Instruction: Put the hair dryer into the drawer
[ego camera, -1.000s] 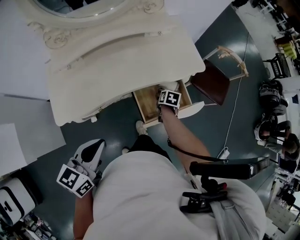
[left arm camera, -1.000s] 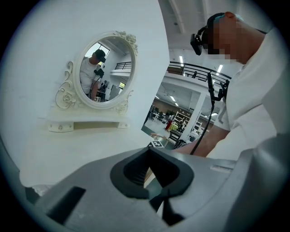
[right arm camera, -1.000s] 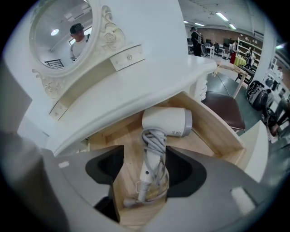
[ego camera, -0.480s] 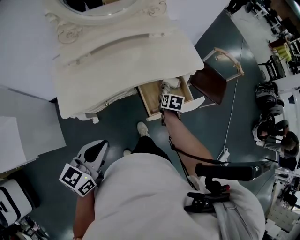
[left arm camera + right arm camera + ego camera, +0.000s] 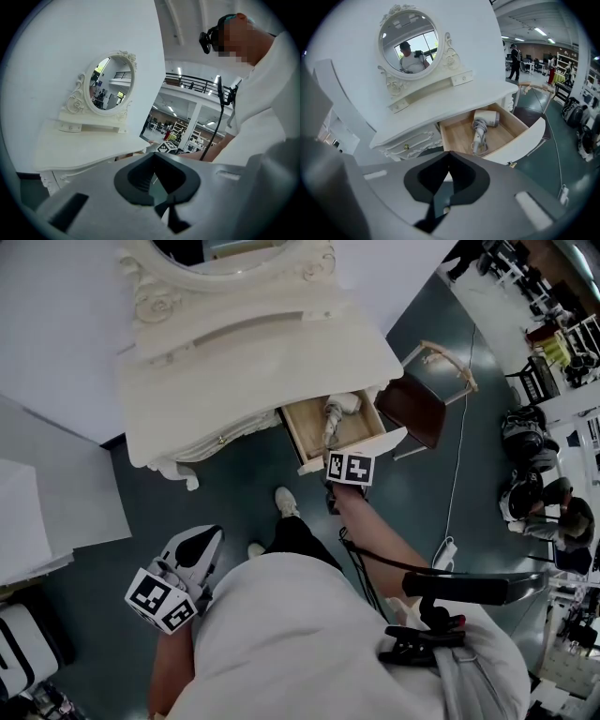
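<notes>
— The right gripper (image 5: 449, 154): what are its jaws doing?

— They are pressed together, tip against tip, with nothing between them. It hangs over the front of the drawer (image 5: 459, 136) and touches neither the drawer nor the dryer (image 5: 483, 124).

— And the left gripper (image 5: 153, 155)?

— Its jaws are together too, and empty. In the head view it sits low at the person's left side, well apart from the bench (image 5: 253, 362) and pointing roughly toward it.

— Where is the dryer?

— It lies inside the pulled-out drawer, on the bare wood bottom, with its head toward the back and its handle toward the front (its cord looks wound round the handle). The drawer stands open at the bench's right end.

— Tell me about the bench itself.

— It is cream-white with carved trim, its top bare apart from an oval mirror (image 5: 408, 40) on a small stand at the back, which is against a white wall (image 5: 56, 324).

— And the room?

— It has a dark grey-green floor (image 5: 234, 493). A chair (image 5: 417, 404) with a dark seat stands just beside the drawer, and a white cable (image 5: 459, 474) trails across the floor. Shelves and equipment stand farther off on the right.
</notes>
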